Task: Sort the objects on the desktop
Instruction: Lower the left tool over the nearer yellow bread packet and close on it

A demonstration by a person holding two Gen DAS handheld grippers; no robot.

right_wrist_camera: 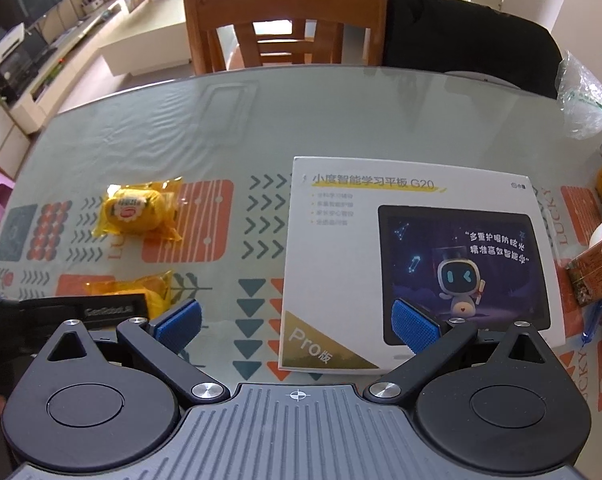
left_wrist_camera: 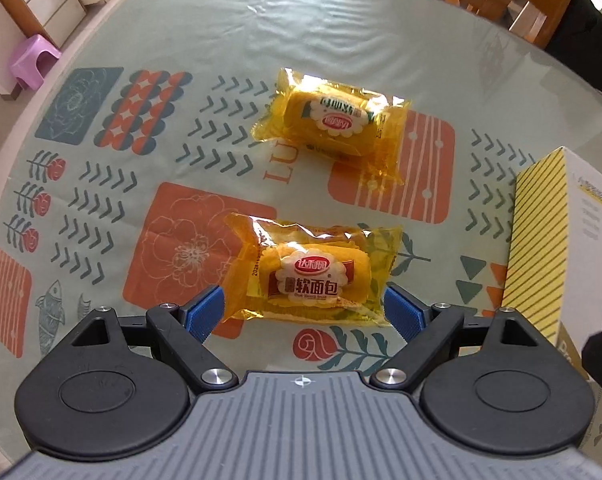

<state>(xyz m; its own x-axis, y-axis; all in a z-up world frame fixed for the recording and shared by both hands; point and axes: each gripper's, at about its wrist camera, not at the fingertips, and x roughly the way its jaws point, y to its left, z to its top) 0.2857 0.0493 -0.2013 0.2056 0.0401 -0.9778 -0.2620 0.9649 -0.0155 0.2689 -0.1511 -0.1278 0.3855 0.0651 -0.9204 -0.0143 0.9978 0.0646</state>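
Two yellow wrapped soft-bread packets lie on the patterned table. The near packet (left_wrist_camera: 313, 276) sits between the blue pads of my left gripper (left_wrist_camera: 304, 312), whose jaws are open on either side of it, not squeezing it. The far packet (left_wrist_camera: 333, 124) lies beyond it. In the right wrist view the far packet (right_wrist_camera: 137, 208) is at the left and the near packet (right_wrist_camera: 157, 292) is partly hidden behind the left gripper. My right gripper (right_wrist_camera: 297, 324) is open and empty over the near edge of a white tablet box (right_wrist_camera: 413, 256).
The tablet box (left_wrist_camera: 557, 240) stands at the right of the left view. A plastic bag (right_wrist_camera: 585, 100), a small carton (right_wrist_camera: 597, 276) and other items crowd the table's right edge. Wooden chairs (right_wrist_camera: 285, 20) stand behind the table. A purple stool (left_wrist_camera: 33, 60) is on the floor.
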